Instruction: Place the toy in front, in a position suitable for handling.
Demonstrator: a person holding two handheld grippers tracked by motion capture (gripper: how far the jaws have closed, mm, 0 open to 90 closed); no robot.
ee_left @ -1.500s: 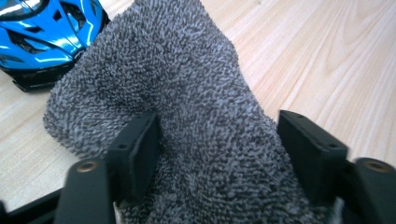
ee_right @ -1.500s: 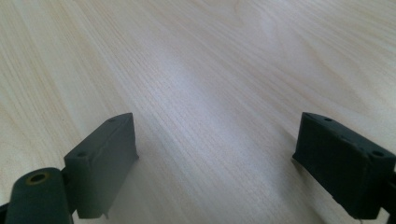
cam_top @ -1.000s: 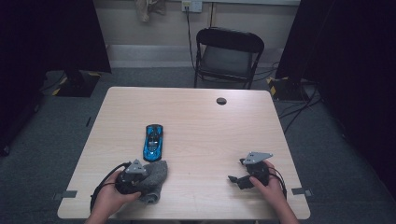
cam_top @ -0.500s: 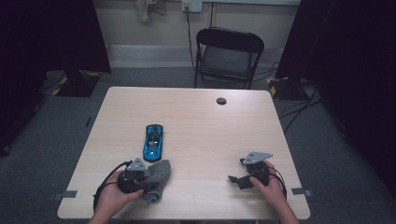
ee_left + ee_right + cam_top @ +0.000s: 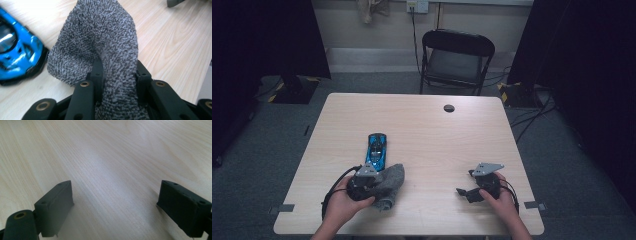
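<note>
Blue toy car (image 5: pixel 376 148) just beside tool-held grey cloth (image 5: pixel 389 182)

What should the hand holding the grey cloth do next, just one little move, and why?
Probably carry the grey cloth sideways onto the blue toy car and start wiping. The left tool is shut on a fold of the cloth, its jaws have just been closing on it, and the car lies right beside it. The right tool rests open on the table, holding nothing.
</note>
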